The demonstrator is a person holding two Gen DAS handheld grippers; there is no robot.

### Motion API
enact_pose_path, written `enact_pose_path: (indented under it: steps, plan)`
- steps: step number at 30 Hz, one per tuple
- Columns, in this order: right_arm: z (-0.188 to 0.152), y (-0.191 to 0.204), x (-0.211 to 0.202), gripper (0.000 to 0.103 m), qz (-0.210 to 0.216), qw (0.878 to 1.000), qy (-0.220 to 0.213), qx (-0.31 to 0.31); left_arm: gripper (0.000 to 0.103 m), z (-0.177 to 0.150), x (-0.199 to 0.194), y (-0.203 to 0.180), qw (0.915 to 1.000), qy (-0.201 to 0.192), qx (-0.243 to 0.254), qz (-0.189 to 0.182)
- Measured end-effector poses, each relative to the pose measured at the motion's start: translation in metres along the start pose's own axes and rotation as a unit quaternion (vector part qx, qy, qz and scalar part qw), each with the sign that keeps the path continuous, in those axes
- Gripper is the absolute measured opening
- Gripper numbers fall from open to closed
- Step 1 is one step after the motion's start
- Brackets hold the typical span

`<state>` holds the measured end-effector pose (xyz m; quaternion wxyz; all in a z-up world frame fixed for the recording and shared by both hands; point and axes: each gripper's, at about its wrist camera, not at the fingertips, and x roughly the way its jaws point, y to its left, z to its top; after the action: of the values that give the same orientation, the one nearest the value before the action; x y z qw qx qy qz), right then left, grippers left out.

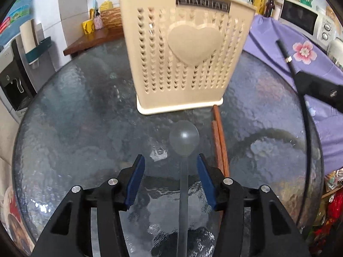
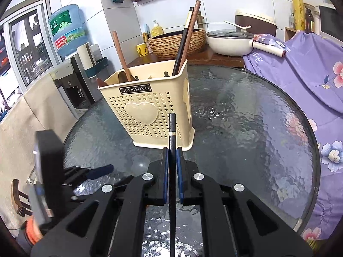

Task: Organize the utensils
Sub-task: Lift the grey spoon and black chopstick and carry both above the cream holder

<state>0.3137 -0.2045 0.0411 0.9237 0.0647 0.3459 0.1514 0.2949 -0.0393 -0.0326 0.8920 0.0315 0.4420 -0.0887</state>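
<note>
Rippled round glass table (image 1: pixel 64 115) bears perforated beige plastic utensil holder (image 1: pixel 182 49).

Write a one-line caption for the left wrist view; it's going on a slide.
Open left hand-held gripper straddling a clear spoon on the glass table, before the beige holder.

Blue water-cooler bottle (image 2: pixel 68 29), woven basket (image 2: pixel 176 41), white lidded pan (image 2: pixel 230 41), purple floral cloth (image 2: pixel 310 68), microwave (image 1: pixel 304 20)
</note>
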Motion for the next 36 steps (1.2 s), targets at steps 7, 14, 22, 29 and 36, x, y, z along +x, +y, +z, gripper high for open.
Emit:
enact_pose_path:
  steps: [7, 14, 22, 29, 36]
  plan:
    - [-0.001, 0.0, -0.001, 0.008, 0.001, 1.0, 0.0, 0.002, 0.05, -0.001, 0.011, -0.01, 0.9998, 0.006, 0.016, 0.007]
    - [-0.001, -0.001, -0.003, 0.008, 0.002, 1.0, -0.003, 0.004, 0.05, 0.008, 0.019, -0.018, 0.9997, 0.002, 0.023, 0.012]
    - [-0.001, -0.002, 0.0, 0.008, 0.002, 1.0, 0.0, 0.006, 0.049, 0.016, 0.025, -0.019, 0.9997, 0.0, 0.018, 0.013]
    - [-0.001, -0.002, 0.001, 0.008, 0.002, 1.0, 0.002, 0.006, 0.035, 0.019, 0.026, -0.015, 0.9997, -0.007, 0.012, 0.019]
    - [-0.003, -0.001, 0.005, 0.008, 0.002, 1.0, 0.006, 0.006, 0.035, 0.019, 0.026, -0.015, 0.9997, -0.009, 0.012, 0.02]
